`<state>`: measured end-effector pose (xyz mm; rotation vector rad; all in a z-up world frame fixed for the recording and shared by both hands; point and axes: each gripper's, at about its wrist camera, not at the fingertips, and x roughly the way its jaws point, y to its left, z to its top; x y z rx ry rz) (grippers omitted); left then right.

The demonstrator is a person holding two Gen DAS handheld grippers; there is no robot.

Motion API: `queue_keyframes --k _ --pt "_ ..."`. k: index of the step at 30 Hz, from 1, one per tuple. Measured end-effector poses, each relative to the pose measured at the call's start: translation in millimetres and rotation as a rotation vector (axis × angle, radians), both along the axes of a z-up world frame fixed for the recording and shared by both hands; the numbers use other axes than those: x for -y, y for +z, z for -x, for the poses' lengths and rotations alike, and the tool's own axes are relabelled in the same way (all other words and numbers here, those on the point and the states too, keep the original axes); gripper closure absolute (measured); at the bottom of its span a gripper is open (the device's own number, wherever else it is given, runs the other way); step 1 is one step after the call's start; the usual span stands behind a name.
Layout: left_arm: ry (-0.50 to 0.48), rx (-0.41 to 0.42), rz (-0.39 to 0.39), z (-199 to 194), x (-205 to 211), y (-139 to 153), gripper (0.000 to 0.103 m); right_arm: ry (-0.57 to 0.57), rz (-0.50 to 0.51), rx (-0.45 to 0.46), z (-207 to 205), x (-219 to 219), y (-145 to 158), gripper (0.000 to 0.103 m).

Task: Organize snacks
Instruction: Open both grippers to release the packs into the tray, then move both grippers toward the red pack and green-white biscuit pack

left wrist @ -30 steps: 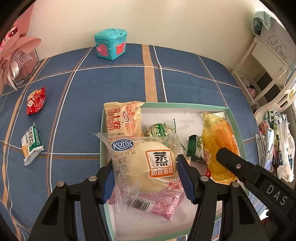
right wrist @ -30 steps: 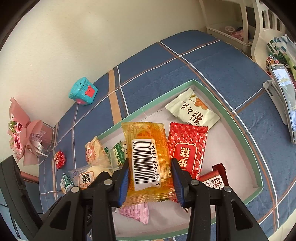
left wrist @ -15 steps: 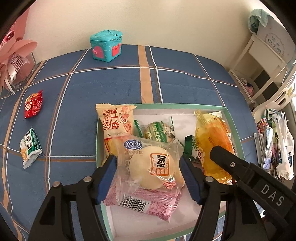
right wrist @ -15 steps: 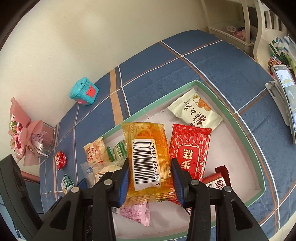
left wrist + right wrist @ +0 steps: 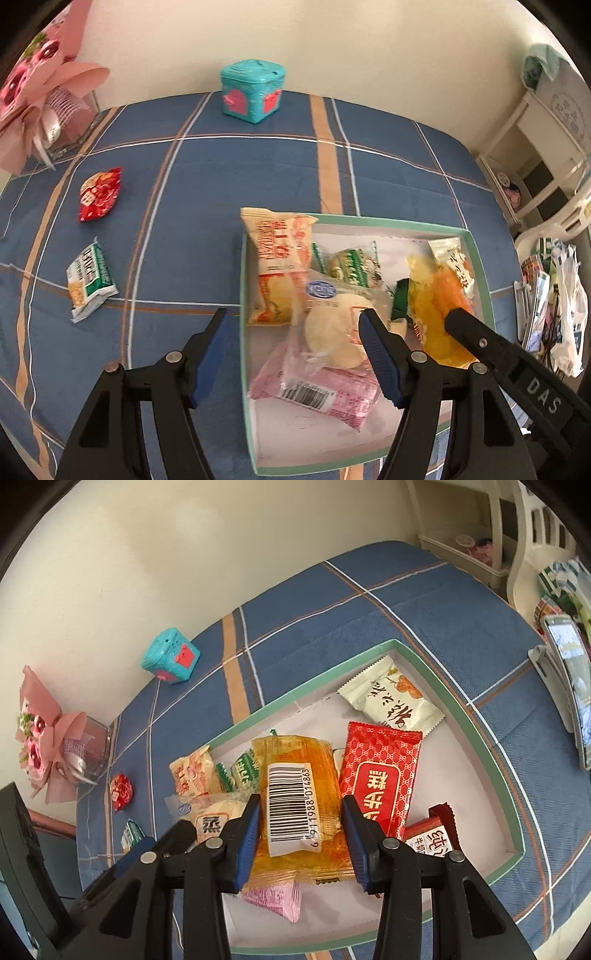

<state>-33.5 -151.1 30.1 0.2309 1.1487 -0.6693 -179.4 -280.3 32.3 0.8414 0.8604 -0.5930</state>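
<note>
The right hand-held gripper (image 5: pixel 301 834) hovers low over a shallow white box with a mint-green rim (image 5: pixel 491 749). Its jaws have just been opening, and the translucent orange snack packet with a white barcode label (image 5: pixel 295 808) lies between the blue pads, which appear to have let go of it. The packet rests in the box on other snacks.

The left hand-held gripper (image 5: pixel 291 354) is open and holds nothing; one pad sits outside the box's left wall, the other over a clear-wrapped pale round steamed cake (image 5: pixel 334 332) lying inside.

Also in the box: a pink packet with a barcode (image 5: pixel 317 391), a cream and orange egg-roll packet (image 5: pixel 279 266) leaning over the rim, a small green-and-white sweet (image 5: pixel 351 266), a red patterned packet (image 5: pixel 376 775) and a white packet with orange fruit art (image 5: pixel 391 701).

Most snacks seem gathered. Two remain out on the blue plaid bench (image 5: pixel 221 177): a small red packet (image 5: pixel 99 194) and a green-and-white packet (image 5: pixel 88 280), well left of the box. A teal toy box (image 5: pixel 253 90) stands by the wall.
</note>
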Motion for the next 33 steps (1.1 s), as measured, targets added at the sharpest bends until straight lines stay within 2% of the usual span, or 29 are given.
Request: queue_keyframes --k 2,4,10,19,24,28,30,33 --pt "0.024 -0.001 -0.003 -4 -7 1 0.030 0.012 0.003 0.005 -1 -4 3 0.045" --pt "0.046 0.000 -0.011 -9 -14 1 0.026 0.023 0.010 0.003 -2 -7 5 0.044" --pt "0.109 0.000 -0.023 -23 -33 4 0.024 0.061 0.035 -0.042 -8 -20 6 0.041" --pt "0.205 0.056 -0.070 -45 -68 11 0.012 0.136 0.078 -0.052 -23 -46 12 0.024" --pt "0.235 0.067 -0.062 -53 -81 15 0.011 0.162 0.106 -0.050 -30 -57 16 0.012" --pt "0.251 0.072 -0.066 -59 -90 15 0.007 0.185 0.127 -0.051 -36 -66 17 0.007" --pt "0.257 0.071 -0.066 -62 -93 15 0.007 0.193 0.133 -0.049 -39 -69 17 0.000" --pt "0.267 0.069 -0.064 -67 -100 16 0.007 0.205 0.140 -0.046 -44 -76 17 0.000"
